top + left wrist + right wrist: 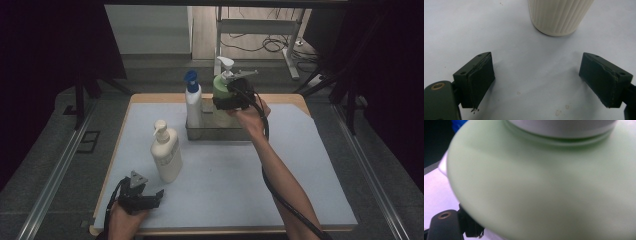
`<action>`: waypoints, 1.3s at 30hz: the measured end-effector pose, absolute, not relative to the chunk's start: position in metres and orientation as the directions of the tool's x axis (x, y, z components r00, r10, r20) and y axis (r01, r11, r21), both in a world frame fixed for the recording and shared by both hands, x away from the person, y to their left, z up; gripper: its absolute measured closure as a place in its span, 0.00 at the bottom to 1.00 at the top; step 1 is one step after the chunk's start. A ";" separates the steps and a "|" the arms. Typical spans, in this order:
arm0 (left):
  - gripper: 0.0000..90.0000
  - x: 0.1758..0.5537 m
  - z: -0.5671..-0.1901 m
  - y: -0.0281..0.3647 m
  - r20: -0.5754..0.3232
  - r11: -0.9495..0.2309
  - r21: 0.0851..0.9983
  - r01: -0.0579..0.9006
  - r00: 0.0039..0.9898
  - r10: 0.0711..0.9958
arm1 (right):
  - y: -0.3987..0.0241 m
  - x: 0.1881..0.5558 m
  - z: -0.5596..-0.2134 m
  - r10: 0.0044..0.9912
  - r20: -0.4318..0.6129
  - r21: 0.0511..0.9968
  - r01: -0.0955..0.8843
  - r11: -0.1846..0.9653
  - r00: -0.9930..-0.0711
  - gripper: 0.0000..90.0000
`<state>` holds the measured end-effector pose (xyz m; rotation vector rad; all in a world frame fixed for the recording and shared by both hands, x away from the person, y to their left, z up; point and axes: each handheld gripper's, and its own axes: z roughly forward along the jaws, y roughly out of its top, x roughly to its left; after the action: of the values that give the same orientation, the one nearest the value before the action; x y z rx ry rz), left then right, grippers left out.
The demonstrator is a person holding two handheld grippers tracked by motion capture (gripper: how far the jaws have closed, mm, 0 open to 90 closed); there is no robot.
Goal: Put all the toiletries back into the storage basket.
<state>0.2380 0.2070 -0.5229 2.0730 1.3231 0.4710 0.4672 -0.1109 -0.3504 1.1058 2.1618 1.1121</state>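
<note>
The left tongs (148,199) rest spread wide and empty on the surface (240,185), the cream bottle (166,151) just ahead. Farther off, the right tongs (226,100) clasp the green bottle (221,86) over the metal tray (220,133).

Green pump bottle (220,90): pale green body, white pump head. Spray bottle (193,102): white body, blue top. Ribbed pump bottle (166,152): cream throughout. Tray (220,133): grey. Mat (225,170): pale blue-white on a tan table (150,98). Grippers' jaws: black.
</note>
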 end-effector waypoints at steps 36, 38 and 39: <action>0.14 0.238 -0.523 0.207 -0.033 -0.300 0.672 0.677 0.433 0.901 | -0.112 0.477 -0.395 0.813 -0.025 0.776 0.501 0.382 -0.581 0.14; 0.14 0.238 -0.523 0.207 -0.034 -0.300 0.672 0.677 0.433 0.901 | -0.112 0.478 -0.399 0.814 -0.024 0.772 0.506 0.383 -0.580 0.14; 0.14 0.238 -0.523 0.207 -0.033 -0.300 0.672 0.677 0.433 0.901 | -0.113 0.478 -0.400 0.812 -0.026 0.771 0.506 0.387 -0.582 0.14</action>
<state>0.2380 0.2071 -0.5229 2.0734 1.3225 0.4710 0.4781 -0.1128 -0.4002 1.1381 2.2499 1.0426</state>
